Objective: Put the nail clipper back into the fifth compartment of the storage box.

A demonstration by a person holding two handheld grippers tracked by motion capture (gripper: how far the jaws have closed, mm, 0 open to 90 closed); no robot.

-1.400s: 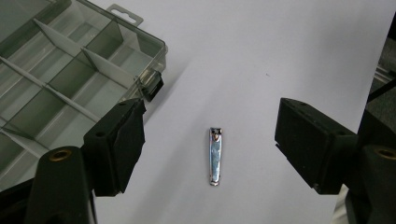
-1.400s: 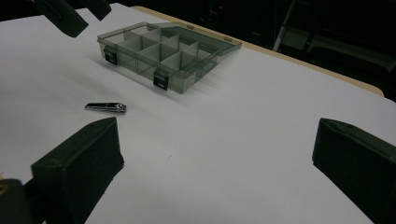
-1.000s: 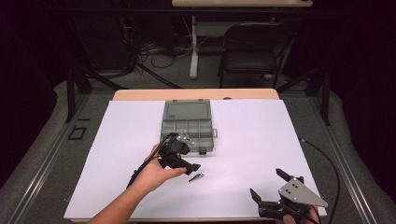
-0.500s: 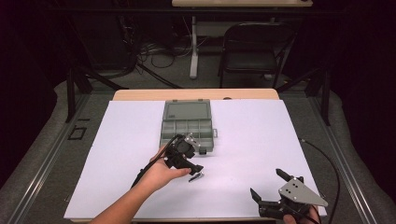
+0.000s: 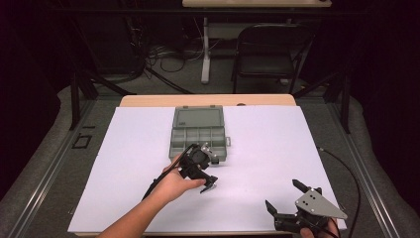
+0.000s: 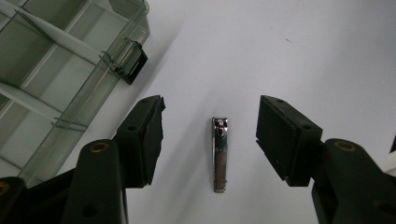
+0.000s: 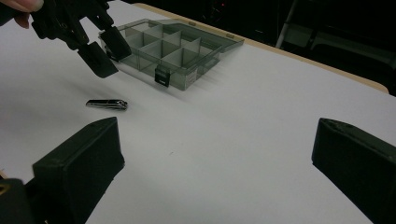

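Hovering spread wide, left gripper [image 6: 210,135] straddles nail clipper [image 6: 219,154], whose long axis runs along the jaws. Right gripper [image 5: 293,207], also released, sits well apart.

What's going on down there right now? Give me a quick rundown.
Left tool open, above nail clipper. Right tool open, idle. Clipper flat beside open organizer box. Nothing blocking.

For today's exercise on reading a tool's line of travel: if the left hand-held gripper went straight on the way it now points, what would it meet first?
Most likely the nail clipper, which lies on the white table between the open jaws of the left hand-held gripper, so the jaws would probably straddle it and reach the table. The remaining depth is unclear.
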